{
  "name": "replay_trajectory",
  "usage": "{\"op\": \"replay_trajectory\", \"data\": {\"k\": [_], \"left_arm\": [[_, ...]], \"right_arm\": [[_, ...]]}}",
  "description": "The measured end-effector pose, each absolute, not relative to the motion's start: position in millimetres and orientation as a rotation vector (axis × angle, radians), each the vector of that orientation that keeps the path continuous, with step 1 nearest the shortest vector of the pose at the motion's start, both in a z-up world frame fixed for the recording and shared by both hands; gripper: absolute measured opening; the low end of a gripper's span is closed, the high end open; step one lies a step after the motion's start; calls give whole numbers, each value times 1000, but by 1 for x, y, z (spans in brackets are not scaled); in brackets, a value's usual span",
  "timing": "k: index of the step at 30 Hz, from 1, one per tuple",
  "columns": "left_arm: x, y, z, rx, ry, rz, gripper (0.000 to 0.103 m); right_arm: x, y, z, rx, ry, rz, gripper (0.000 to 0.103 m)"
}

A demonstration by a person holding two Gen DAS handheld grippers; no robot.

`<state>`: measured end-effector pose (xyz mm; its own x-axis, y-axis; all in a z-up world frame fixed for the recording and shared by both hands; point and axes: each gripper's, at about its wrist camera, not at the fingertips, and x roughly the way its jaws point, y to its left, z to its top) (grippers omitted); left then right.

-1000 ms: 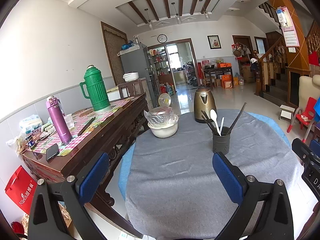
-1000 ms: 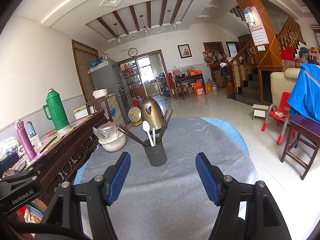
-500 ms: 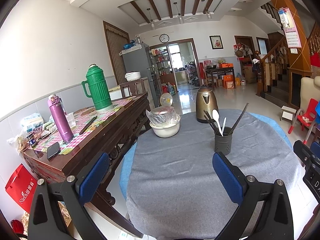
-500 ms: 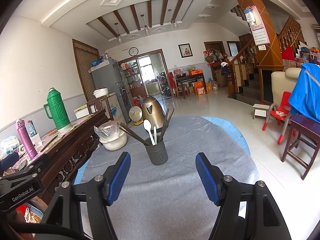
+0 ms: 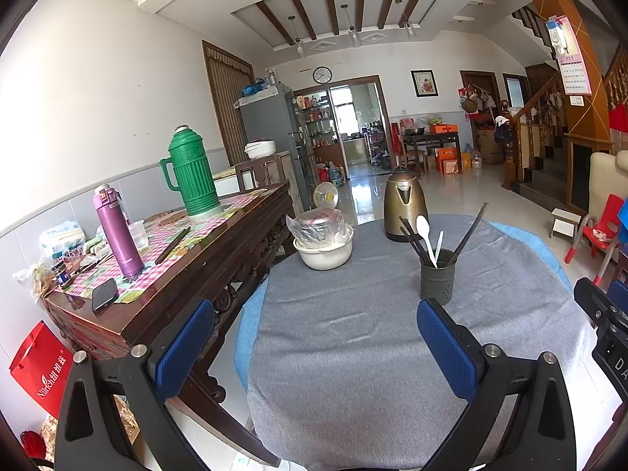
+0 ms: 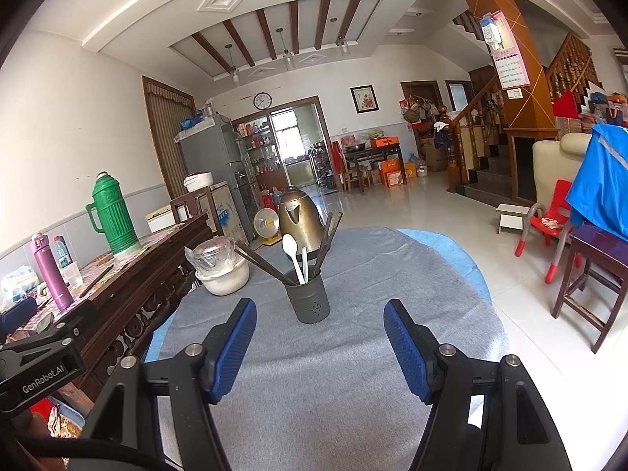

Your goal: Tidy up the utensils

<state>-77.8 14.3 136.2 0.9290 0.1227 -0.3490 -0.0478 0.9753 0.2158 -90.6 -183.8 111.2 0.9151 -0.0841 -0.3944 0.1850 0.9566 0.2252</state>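
Observation:
A dark grey utensil holder [image 5: 436,276] [image 6: 307,297] stands on the grey cloth of the round table [image 5: 353,333] [image 6: 314,373]. It holds a white spoon [image 5: 425,233] [image 6: 291,249], a second white utensil and several dark chopsticks [image 5: 469,231] [image 6: 259,261]. My left gripper [image 5: 314,347] is open and empty, near the table's front edge. My right gripper [image 6: 320,343] is open and empty, just short of the holder.
A brass kettle [image 5: 404,204] and a white bowl with a wrapped pot [image 5: 324,241] stand behind the holder. A wooden sideboard [image 5: 176,274] at the left carries a green thermos [image 5: 192,172], a purple flask [image 5: 117,233] and a phone [image 5: 104,294]. Chairs [image 6: 588,274] stand at the right.
Both grippers have drifted slightly; the views shifted a little. The holder and its utensils have not moved. Both grippers stay open.

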Motion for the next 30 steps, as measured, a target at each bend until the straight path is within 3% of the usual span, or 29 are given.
{"op": "replay_trajectory", "data": {"k": [30], "left_arm": [[-70, 9, 141, 210, 377, 87, 103]], "right_arm": [[-82, -179, 113, 237, 401, -128, 71]]}}
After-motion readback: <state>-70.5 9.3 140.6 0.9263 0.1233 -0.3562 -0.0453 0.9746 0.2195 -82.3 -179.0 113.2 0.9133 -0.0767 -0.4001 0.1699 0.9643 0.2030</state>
